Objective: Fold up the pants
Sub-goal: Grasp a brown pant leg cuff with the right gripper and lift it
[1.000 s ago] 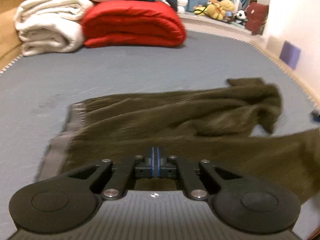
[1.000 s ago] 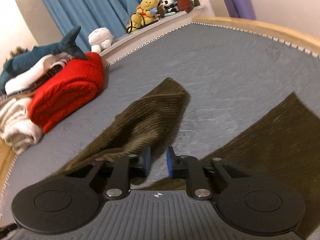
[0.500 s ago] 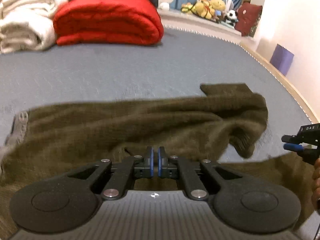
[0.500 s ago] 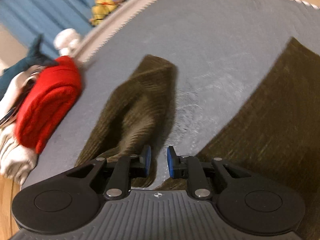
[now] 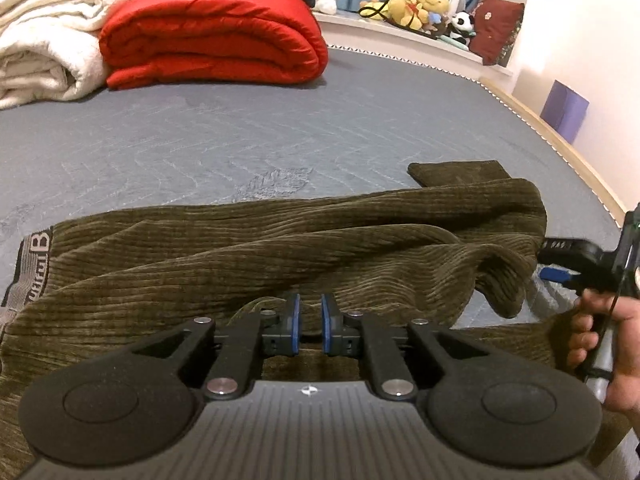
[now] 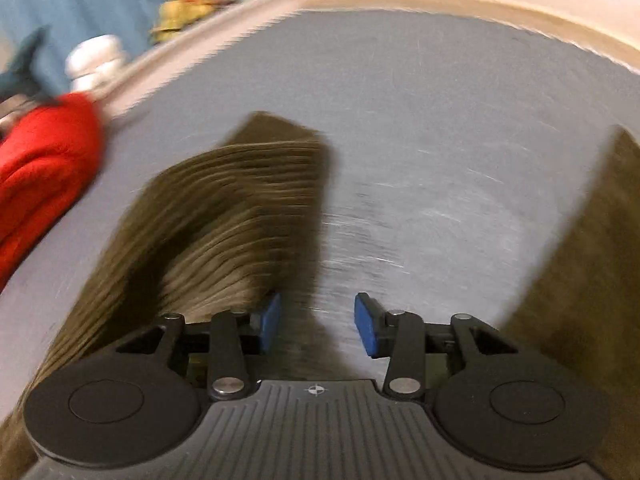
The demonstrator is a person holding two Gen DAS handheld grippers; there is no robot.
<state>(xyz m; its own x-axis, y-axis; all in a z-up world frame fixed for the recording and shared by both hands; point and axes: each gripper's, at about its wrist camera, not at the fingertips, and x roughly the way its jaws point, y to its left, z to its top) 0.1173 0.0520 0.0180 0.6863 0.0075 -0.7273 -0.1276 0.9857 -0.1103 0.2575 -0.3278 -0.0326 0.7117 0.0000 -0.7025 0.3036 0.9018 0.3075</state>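
Your right wrist view is smeared with motion blur, so the toys on the far ledge are shapeless. The olive pants run off the left wrist view's left edge, cutting the waistband lettering short.

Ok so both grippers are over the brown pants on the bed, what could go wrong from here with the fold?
1. The near leg of the pants lies bunched in ridges; folding now would likely trap wrinkles.
2. The left gripper and right gripper have just been opening, with no cloth pinched, so the pants could settle crooked.
3. The right-wrist view is blurred, so a grab at the leg end may miss.
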